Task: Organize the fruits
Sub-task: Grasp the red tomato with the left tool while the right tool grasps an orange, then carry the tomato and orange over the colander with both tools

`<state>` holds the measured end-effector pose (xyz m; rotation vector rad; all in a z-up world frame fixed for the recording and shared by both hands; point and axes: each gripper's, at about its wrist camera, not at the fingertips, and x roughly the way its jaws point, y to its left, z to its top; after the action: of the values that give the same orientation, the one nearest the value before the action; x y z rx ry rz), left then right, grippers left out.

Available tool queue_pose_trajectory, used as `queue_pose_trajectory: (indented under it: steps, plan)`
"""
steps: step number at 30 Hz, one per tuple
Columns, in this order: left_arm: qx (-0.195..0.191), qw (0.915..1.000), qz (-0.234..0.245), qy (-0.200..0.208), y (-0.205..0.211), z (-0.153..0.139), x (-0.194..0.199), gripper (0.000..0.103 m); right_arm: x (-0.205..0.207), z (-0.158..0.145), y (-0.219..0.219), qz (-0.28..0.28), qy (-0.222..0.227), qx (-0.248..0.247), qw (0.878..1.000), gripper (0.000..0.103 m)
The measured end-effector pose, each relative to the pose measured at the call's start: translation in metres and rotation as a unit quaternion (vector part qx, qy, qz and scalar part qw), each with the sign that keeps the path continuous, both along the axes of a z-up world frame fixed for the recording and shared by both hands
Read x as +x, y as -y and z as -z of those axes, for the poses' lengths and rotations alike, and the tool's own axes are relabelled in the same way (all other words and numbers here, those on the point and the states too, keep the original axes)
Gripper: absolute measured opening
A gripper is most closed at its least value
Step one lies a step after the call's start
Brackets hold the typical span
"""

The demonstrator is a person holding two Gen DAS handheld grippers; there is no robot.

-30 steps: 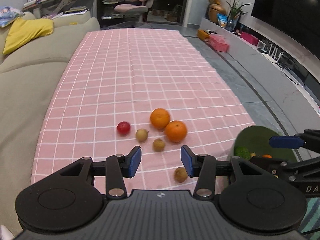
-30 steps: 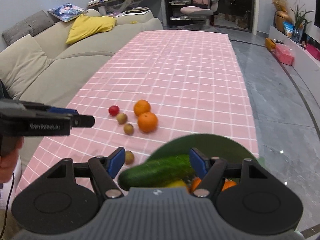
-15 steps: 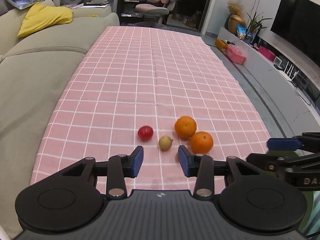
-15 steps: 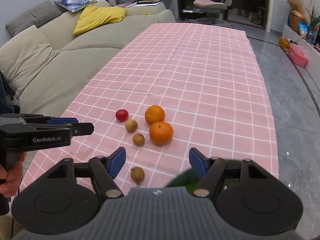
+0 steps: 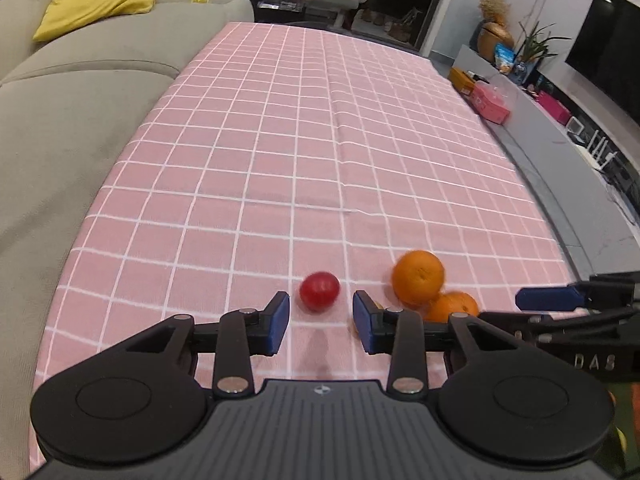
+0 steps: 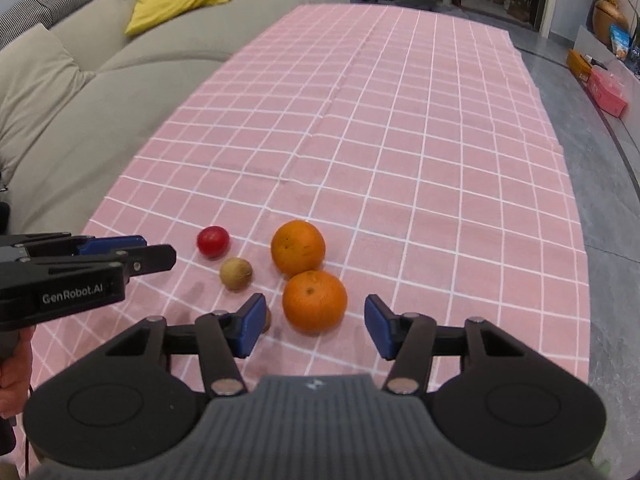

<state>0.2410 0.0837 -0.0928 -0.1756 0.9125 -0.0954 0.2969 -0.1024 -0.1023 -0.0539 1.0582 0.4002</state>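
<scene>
A small red fruit [image 5: 319, 291] lies on the pink checked cloth just ahead of my left gripper [image 5: 320, 322], whose jaws are closing with only cloth between the pads. Two oranges [image 5: 418, 278] [image 5: 454, 306] sit to its right. In the right wrist view my right gripper [image 6: 315, 326] hangs over the nearer orange [image 6: 315, 301]; its jaws are closing and stand apart from the fruit on both sides. Behind it are the second orange [image 6: 298, 247], a small brown fruit [image 6: 236, 273] and the red fruit [image 6: 213, 241]. Another brown fruit [image 6: 267, 320] peeks out behind the left finger.
A beige sofa [image 5: 80, 92] with a yellow cushion [image 5: 96, 0] runs along the table's left side. The pink cloth [image 6: 400, 140] stretches far ahead. Grey floor and a low TV shelf [image 5: 560, 140] lie to the right. A person's hand [image 6: 12, 368] holds the left gripper's handle.
Both grippers moved forward and down toward the fruit cluster. The green bowl with the cucumber dropped out of view. Both pairs of jaws narrowed. The red fruit now lines up with the left gripper.
</scene>
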Motion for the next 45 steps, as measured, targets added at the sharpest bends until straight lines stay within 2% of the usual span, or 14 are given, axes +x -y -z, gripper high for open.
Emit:
queue_pose_trajectory:
  steps: [9, 15, 22, 25, 26, 27, 37, 45]
  plan:
    - [0.003, 0.9996, 0.001, -0.027, 0.007, 0.022, 0.025, 0.043, 0.028, 0.026, -0.01, -0.013, -0.03, -0.017, 0.999, 0.052]
    - [0.001, 0.9987, -0.012, -0.05, 0.008, 0.034, 0.032, 0.043, 0.039, 0.03, -0.013, -0.017, -0.047, -0.016, 0.999, 0.053]
    - [0.006, 0.9987, -0.016, -0.049, 0.011, 0.036, 0.038, 0.042, 0.042, 0.037, -0.015, -0.031, -0.073, -0.008, 0.997, 0.053]
    - [0.003, 0.9988, -0.02, -0.046, 0.012, 0.036, 0.039, 0.034, 0.041, 0.041, -0.015, -0.032, -0.079, -0.009, 0.996, 0.052]
    - [0.001, 0.9988, -0.019, -0.046, 0.012, 0.036, 0.039, 0.034, 0.042, 0.043, -0.016, -0.031, -0.082, -0.007, 0.996, 0.048]
    - [0.003, 0.9988, -0.017, -0.045, 0.013, 0.035, 0.039, 0.032, 0.042, 0.043, -0.015, -0.032, -0.084, -0.006, 0.996, 0.046]
    - [0.008, 0.999, -0.022, -0.038, 0.013, 0.029, 0.024, 0.03, 0.039, 0.04, -0.016, -0.031, -0.077, -0.006, 0.996, 0.045]
    - [-0.005, 0.9995, -0.021, -0.024, 0.013, -0.004, -0.002, 0.03, 0.013, 0.012, -0.01, -0.023, -0.053, 0.032, 0.998, 0.044]
